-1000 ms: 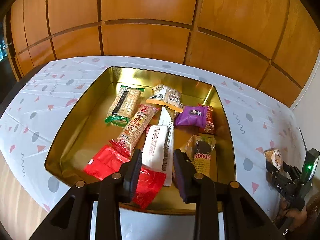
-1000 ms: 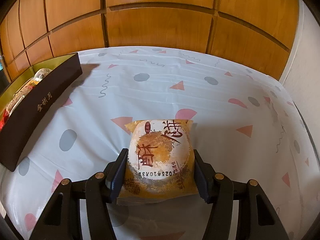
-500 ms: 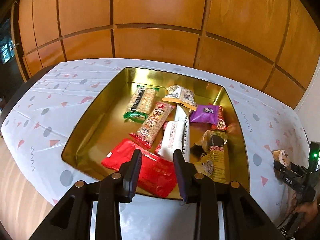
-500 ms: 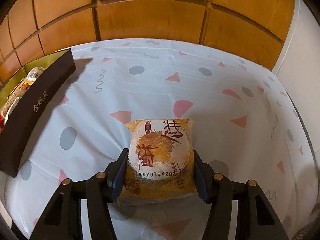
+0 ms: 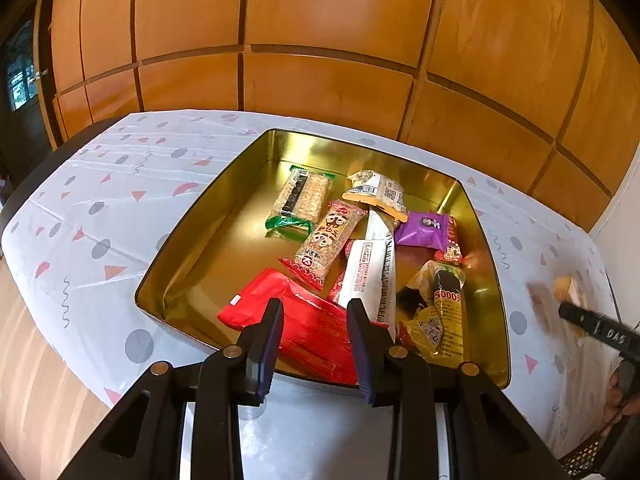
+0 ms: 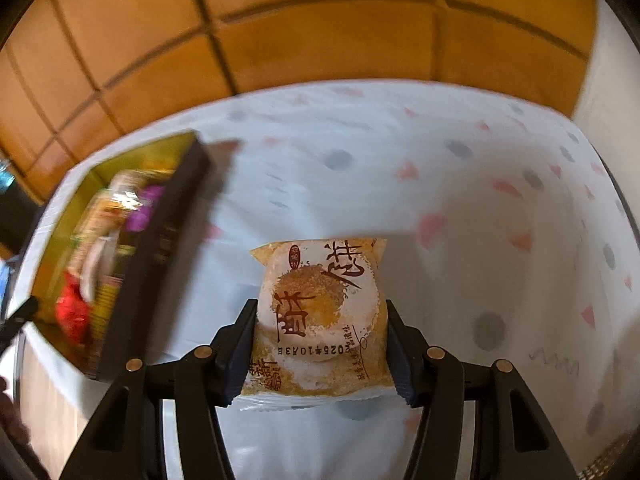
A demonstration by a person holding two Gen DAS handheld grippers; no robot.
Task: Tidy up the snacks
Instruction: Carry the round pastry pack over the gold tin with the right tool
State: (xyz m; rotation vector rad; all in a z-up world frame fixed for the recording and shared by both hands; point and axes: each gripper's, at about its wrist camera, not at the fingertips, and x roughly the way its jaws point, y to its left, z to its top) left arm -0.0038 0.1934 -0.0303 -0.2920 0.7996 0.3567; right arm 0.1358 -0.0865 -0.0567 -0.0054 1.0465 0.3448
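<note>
A gold tin box [image 5: 192, 256] sits on the patterned tablecloth and holds several wrapped snacks, among them a red pack [image 5: 308, 328], a white bar [image 5: 364, 276], a purple pack [image 5: 424, 232] and a yellow pack [image 5: 440, 308]. My left gripper [image 5: 314, 344] is open and empty, above the box's near edge. My right gripper [image 6: 320, 344] is shut on a yellow-and-white pastry packet [image 6: 318, 312], held above the cloth to the right of the box [image 6: 152, 248]. The right gripper also shows, blurred, in the left wrist view [image 5: 592, 328].
The tablecloth [image 5: 100, 216] covers the table, with bare cloth left of the box and to its right [image 6: 460, 208]. Wooden panelling [image 5: 320, 40] runs behind the table. A white wall [image 6: 608, 80] stands at the right.
My left gripper has drawn back and up from the box. My right gripper has lifted the pastry packet and swung left towards the box, which now shows more in its view.
</note>
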